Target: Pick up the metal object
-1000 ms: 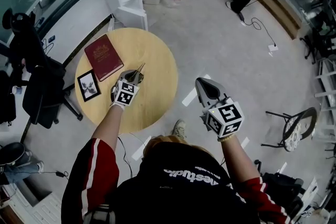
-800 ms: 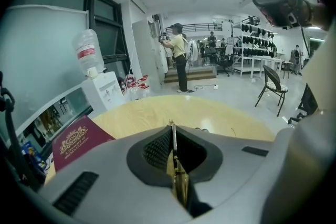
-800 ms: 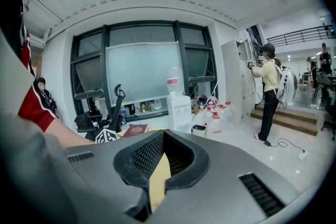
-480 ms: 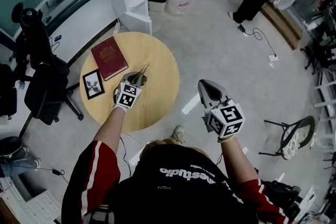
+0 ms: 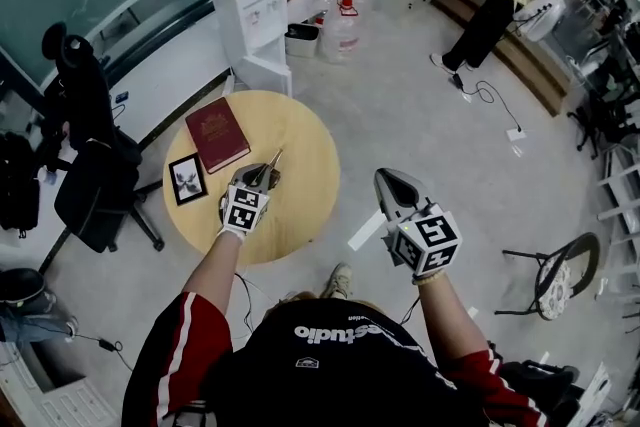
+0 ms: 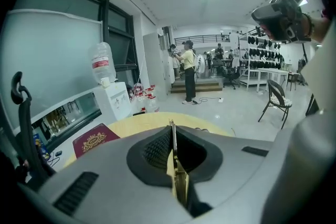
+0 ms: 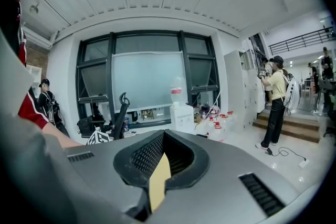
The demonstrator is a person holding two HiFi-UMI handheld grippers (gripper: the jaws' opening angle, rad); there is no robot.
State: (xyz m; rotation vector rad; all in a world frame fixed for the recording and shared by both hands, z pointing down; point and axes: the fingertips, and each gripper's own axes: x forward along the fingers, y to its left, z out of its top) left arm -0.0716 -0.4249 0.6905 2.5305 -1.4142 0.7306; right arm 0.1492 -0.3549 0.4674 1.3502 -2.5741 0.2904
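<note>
A thin, pointed metal object point(image 5: 273, 159) sticks out of my left gripper point(image 5: 262, 173), which is shut on it, held in the air above the round wooden table point(image 5: 305, 140). In the left gripper view the metal strip point(image 6: 171, 136) stands edge-on, pinched between the closed jaws of the left gripper point(image 6: 173, 131). My right gripper point(image 5: 386, 179) hovers over the floor to the right of the table, shut with nothing in it; the right gripper view shows the right gripper point(image 7: 163, 135) with its jaws closed together.
On the table lie a red book point(image 5: 217, 133) and a small picture frame point(image 5: 187, 183). A water dispenser point(image 5: 250, 15) and water jugs point(image 5: 338, 10) stand behind it, an office chair point(image 5: 95, 185) on its left. A person point(image 5: 500, 0) stands far right; a metal chair point(image 5: 558, 260) stands near right.
The head view has pulled up and back, so the table looks smaller and sits farther right. Both grippers stay as they were, the left still holding the metal object.
</note>
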